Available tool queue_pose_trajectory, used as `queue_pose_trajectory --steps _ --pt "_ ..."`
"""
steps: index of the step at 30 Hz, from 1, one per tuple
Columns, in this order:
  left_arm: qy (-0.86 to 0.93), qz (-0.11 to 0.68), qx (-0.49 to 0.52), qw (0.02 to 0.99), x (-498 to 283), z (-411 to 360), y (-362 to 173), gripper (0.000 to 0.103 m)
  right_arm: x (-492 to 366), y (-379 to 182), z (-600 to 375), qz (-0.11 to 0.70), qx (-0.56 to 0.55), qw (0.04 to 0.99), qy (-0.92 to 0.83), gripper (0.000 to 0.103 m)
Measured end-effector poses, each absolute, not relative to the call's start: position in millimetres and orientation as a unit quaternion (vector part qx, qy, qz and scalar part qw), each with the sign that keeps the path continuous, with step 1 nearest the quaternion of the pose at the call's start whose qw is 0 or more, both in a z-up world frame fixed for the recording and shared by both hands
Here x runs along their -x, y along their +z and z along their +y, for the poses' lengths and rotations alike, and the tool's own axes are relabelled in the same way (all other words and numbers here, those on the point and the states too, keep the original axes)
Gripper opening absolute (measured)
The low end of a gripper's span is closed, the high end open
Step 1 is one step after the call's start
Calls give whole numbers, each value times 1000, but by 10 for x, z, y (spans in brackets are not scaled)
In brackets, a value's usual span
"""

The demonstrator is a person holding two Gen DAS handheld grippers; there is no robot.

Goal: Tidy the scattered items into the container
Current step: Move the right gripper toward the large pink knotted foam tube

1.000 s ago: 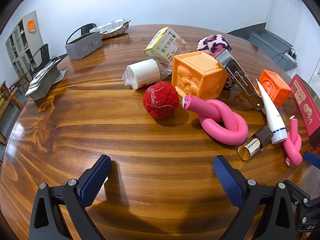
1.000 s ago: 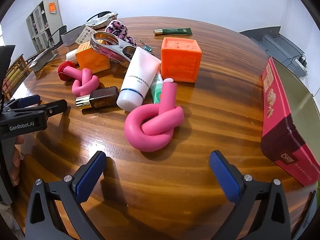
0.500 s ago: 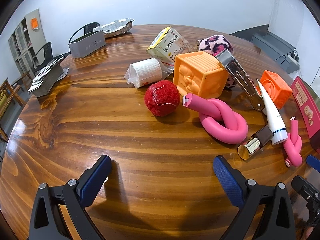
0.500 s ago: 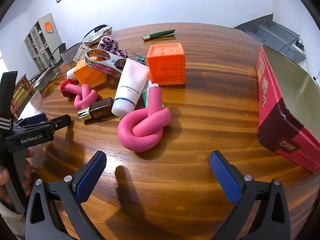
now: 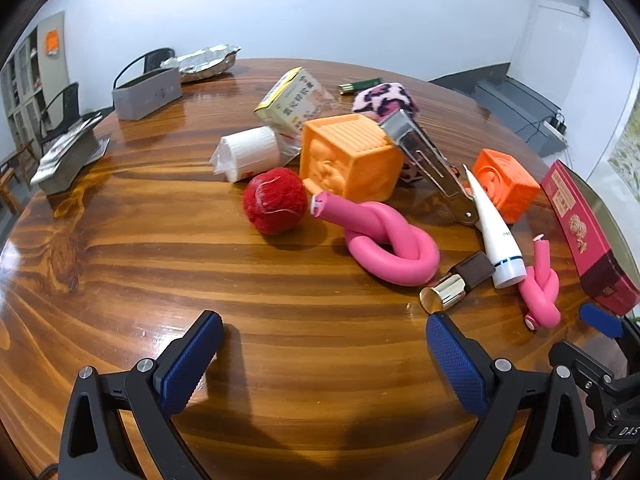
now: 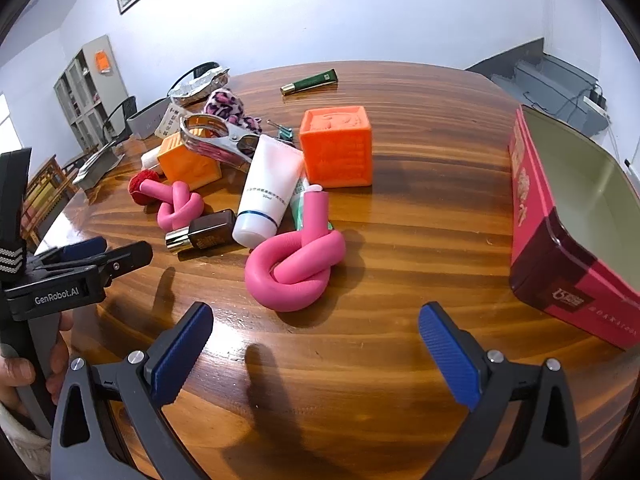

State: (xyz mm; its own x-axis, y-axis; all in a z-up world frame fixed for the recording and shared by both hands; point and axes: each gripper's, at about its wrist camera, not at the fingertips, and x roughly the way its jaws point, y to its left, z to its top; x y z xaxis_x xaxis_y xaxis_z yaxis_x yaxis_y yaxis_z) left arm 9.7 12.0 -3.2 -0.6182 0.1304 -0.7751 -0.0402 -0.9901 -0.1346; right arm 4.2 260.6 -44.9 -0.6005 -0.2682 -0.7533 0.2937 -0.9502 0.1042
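Both grippers open and empty, nothing binned yet.
Left wrist: left gripper (image 5: 324, 354) jaws wide over bare wood; red ball (image 5: 275, 201) at 12 o'clock, large pink knotted foam tube (image 5: 386, 245) at 1, gold-capped brown bottle (image 5: 456, 283) at 2.
Right wrist: right gripper (image 6: 316, 344) jaws spread, nearer pink knot (image 6: 295, 260) just ahead at 12; red tin container (image 6: 576, 236) at 2, looks empty. Best to straddle the knot's loop, close, lift clear of the white tube (image 6: 267, 196). Glossy round wooden table (image 6: 420, 152), white office walls.
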Motion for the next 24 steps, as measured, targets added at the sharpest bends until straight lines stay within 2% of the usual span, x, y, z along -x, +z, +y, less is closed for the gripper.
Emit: queue_pose_trajectory --steps 13,24 --pt "910 -93 404 31 -111 -109 31 103 5 -384 2606 1 -397 166 -902 102" --pt "908 -94 406 35 -96 -93 30 103 4 -439 2623 -1 -407 163 -899 89"
